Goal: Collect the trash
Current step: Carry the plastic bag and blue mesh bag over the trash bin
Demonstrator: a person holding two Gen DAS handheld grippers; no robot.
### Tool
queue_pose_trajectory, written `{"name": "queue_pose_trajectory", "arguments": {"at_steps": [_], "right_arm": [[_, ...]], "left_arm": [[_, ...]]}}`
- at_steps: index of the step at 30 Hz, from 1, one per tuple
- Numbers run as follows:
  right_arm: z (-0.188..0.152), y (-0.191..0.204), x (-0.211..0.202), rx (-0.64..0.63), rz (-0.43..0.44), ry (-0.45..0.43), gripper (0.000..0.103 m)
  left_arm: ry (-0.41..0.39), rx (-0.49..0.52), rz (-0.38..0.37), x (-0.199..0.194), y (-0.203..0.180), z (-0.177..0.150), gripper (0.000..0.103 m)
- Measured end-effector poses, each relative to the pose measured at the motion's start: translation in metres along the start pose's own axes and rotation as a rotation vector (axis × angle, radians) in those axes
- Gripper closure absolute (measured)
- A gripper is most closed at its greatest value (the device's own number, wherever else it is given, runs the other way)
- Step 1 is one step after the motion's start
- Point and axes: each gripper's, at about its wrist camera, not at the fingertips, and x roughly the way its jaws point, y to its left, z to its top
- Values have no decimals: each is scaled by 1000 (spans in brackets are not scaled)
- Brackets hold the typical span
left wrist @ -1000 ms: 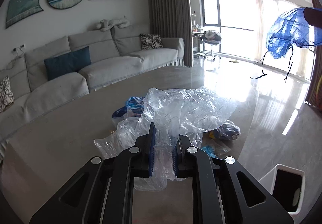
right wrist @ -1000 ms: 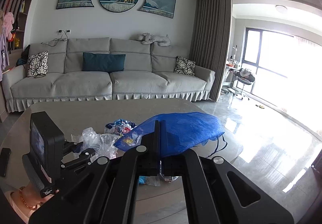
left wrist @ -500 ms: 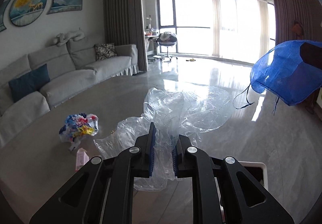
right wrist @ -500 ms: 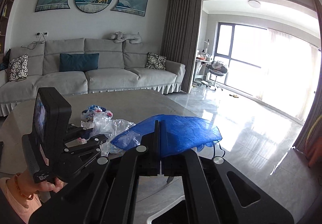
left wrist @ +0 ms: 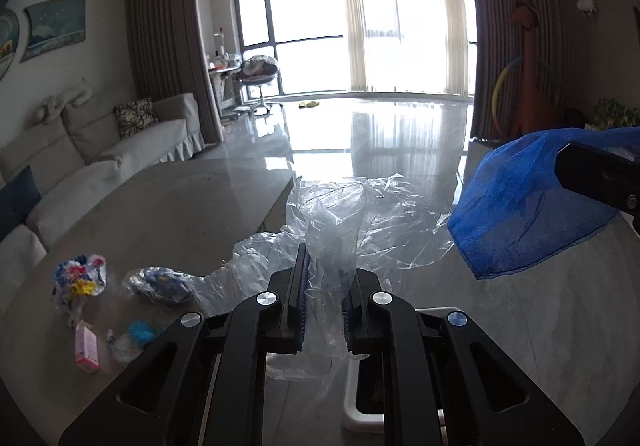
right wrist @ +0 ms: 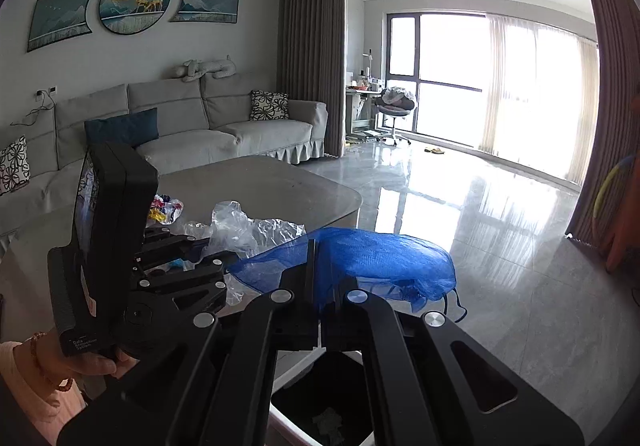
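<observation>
Glossy grey floor runs to the bright window in the left wrist view, with the grey table (left wrist: 168, 213) on your left. Your left gripper (left wrist: 324, 306) is pinching a clear plastic bag (left wrist: 340, 221) between its blue pads; the film billows ahead of the fingers and trails below them. It is nearly weightless, limp and slick, so the bunched neck you already have is the right place; a single layer would slide out. More trash remains on the table: a colourful crumpled wrapper (left wrist: 78, 280), a clear wad with blue inside (left wrist: 162, 282) and a small pink box (left wrist: 86, 346), which should be stiffer and best taken across its narrow sides. A white bin (left wrist: 354, 412) shows just under the fingers. At right, the blue mesh bag (left wrist: 520, 205) hangs from the other gripper.

Pale sofa and wall art fill the background of the right wrist view. Your right gripper (right wrist: 320, 266) has its jaws pressed together on the blue mesh bag (right wrist: 360, 258), which drapes over the fingertips with thin strings dangling. Soft and light, it will snag rather than slip, so on release it may cling to the pads. The bin (right wrist: 296, 370) sits directly below; something crumpled lies inside, though it is too dim to identify. Your left hand (right wrist: 92, 366) holds the other gripper beside it, over the table edge.
</observation>
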Motion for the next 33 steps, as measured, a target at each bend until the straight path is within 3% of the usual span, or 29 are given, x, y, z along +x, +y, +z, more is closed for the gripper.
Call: {"name": "queue_pose_trajectory", "arguments": {"at_steps": [2, 12, 18, 27, 33], "right_arm": [[-11, -5, 2, 19, -5, 17, 102], [-50, -31, 16, 99, -47, 90, 102], [-63, -39, 34, 125, -66, 141, 102], [-85, -56, 56, 173, -91, 204, 102], [-100, -61, 73, 181, -64, 240, 102]], "left_arm": [[12, 21, -63, 9, -9, -2, 89], [103, 225, -181, 61, -56, -26, 89], [180, 290, -259, 95, -72, -45, 89], [312, 383, -342, 146, -95, -71, 89], [349, 419, -358, 163, -95, -84, 89]]}}
